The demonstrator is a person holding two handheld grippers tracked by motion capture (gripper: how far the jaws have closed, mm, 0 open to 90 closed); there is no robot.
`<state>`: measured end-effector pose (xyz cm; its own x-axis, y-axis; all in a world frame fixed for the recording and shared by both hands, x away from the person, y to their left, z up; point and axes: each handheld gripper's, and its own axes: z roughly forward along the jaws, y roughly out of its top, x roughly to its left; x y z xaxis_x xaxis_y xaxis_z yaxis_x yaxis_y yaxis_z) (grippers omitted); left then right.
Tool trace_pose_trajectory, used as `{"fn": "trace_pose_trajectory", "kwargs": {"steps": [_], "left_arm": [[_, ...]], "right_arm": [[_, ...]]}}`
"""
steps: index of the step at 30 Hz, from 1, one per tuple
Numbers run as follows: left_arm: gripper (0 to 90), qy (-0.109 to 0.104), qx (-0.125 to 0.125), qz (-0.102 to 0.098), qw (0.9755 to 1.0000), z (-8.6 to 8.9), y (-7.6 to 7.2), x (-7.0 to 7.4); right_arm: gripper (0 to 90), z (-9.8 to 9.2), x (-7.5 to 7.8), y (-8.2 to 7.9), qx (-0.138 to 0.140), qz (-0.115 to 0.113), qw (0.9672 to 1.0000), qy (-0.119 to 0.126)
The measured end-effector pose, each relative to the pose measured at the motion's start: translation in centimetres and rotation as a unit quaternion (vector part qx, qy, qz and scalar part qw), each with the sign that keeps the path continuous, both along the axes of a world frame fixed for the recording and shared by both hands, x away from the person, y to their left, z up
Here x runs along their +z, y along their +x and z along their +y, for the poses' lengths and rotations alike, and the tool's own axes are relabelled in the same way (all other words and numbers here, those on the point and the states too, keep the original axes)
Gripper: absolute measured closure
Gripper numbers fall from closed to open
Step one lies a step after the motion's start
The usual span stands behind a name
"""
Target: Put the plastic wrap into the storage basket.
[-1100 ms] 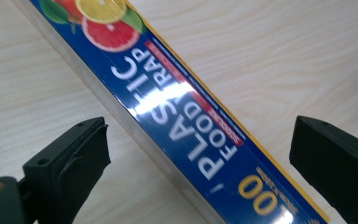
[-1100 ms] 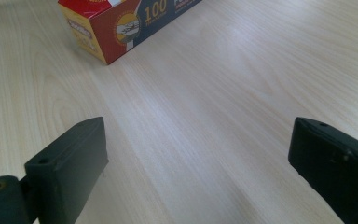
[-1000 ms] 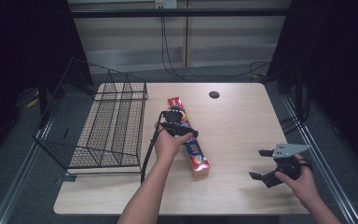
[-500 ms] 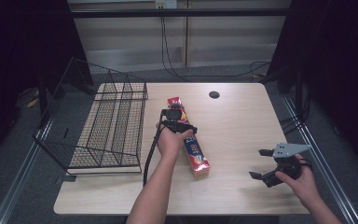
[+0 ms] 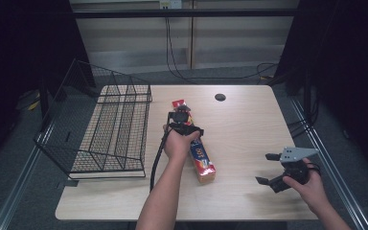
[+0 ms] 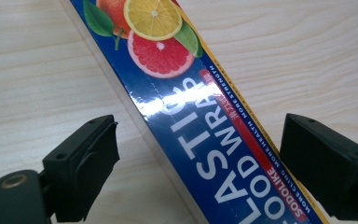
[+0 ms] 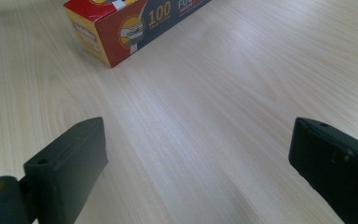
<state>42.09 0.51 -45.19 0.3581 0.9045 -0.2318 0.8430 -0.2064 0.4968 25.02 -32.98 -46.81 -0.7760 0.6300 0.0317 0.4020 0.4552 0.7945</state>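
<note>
The long box of plastic wrap [image 6: 205, 140] lies flat mid-table beside the wire basket [image 5: 110, 129], between the spread jaws of the left gripper [image 6: 196, 168], not yet pinched. The box runs slantwise through the gap, so closing may twist it or slip off its glossy sides. The right gripper [image 5: 274, 168] hangs unclenched and empty over bare table [image 5: 249, 120].

Light wood table [image 5: 249, 129]: wire basket [image 5: 110, 129] at left, plastic wrap box [image 5: 202, 160] mid-table.
</note>
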Motion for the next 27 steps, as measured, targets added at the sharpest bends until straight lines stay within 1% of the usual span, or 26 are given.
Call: {"fn": "trace_pose_trajectory", "kwargs": {"steps": [2, 3, 4, 5, 7, 8, 9, 10, 12, 13, 14, 16, 17, 19, 23, 24, 26, 27], "left_arm": [[12.5, -0.003, 0.002, -0.003, 1.0000, -0.12, 0.02, -0.07], [12.5, 0.001, -0.007, 0.001, 1.0000, -0.18, 0.01, -0.08], [13.9, 0.001, -0.008, 0.003, 1.0000, -0.42, -0.01, -0.27], [15.2, 0.006, -0.018, 0.005, 0.9998, -0.48, 0.00, -0.31], [16.7, 0.003, -0.014, 0.005, 0.9999, -0.71, -0.07, -0.40], [16.9, 0.010, -0.016, 0.006, 0.9998, -0.74, -0.08, -0.37], [17.1, 0.006, -0.013, 0.005, 0.9999, -0.77, -0.10, -0.38], [17.4, 0.008, -0.017, 0.007, 0.9998, -0.68, -0.10, -0.33], [18.9, 0.006, -0.010, 0.016, 0.9998, -0.57, -0.17, -0.23], [19.7, 0.006, -0.010, 0.016, 0.9998, -0.57, -0.17, -0.23], [20.2, 0.010, -0.015, 0.021, 0.9996, -0.35, -0.17, -0.14], [20.9, 0.006, -0.010, 0.018, 0.9998, -0.27, -0.26, -0.20], [21.5, 0.006, -0.008, 0.021, 0.9997, -0.19, -0.32, -0.17], [22.3, -0.002, 0.000, 0.022, 0.9998, -0.18, -0.38, -0.21], [23.2, 0.000, 0.003, 0.025, 0.9997, -0.22, -0.42, -0.17], [23.4, -0.003, 0.006, 0.022, 0.9997, -0.26, -0.46, -0.21], [23.6, -0.007, 0.010, 0.029, 0.9995, -0.20, -0.44, -0.19], [24.3, -0.007, 0.010, 0.029, 0.9995, -0.20, -0.44, -0.19]], "right_arm": [[3.9, 0.00, -0.01, 0.01, 0.001, 0.000, 1.0000, -0.001], [3.9, 0.00, -0.01, 0.01, 0.001, 0.000, 1.0000, -0.001], [3.9, -0.01, -0.01, 0.04, 0.001, -0.001, 1.0000, 0.001], [3.9, -0.02, 0.00, 0.06, 0.001, -0.001, 1.0000, 0.001], [3.9, -0.04, 0.04, 0.05, 0.001, -0.002, 1.0000, 0.001], [3.9, -0.03, 0.07, 0.02, 0.000, -0.003, 1.0000, 0.000], [3.9, -0.04, 0.09, 0.00, 0.000, -0.002, 1.0000, 0.001], [3.9, -0.05, 0.09, -0.01, 0.000, -0.003, 1.0000, 0.001], [3.9, -0.05, 0.07, -0.03, -0.001, -0.003, 1.0000, 0.000], [3.9, -0.05, 0.07, -0.03, -0.001, -0.003, 1.0000, 0.000], [3.9, -0.05, 0.07, -0.01, 0.000, -0.003, 1.0000, 0.001], [3.9, -0.08, 0.10, 0.01, 0.001, -0.004, 1.0000, 0.000], [3.9, -0.09, 0.13, 0.01, 0.001, -0.004, 1.0000, 0.001], [3.9, -0.10, 0.13, 0.00, 0.002, -0.003, 1.0000, 0.002], [3.9, -0.03, 0.09, 0.02, 0.001, -0.003, 1.0000, 0.001], [3.9, -0.04, 0.10, 0.03, 0.003, -0.003, 1.0000, 0.001], [3.9, 0.00, 0.08, 0.02, 0.001, -0.003, 1.0000, 0.001], [3.9, 0.00, 0.08, 0.02, 0.001, -0.003, 1.0000, 0.001]]}}
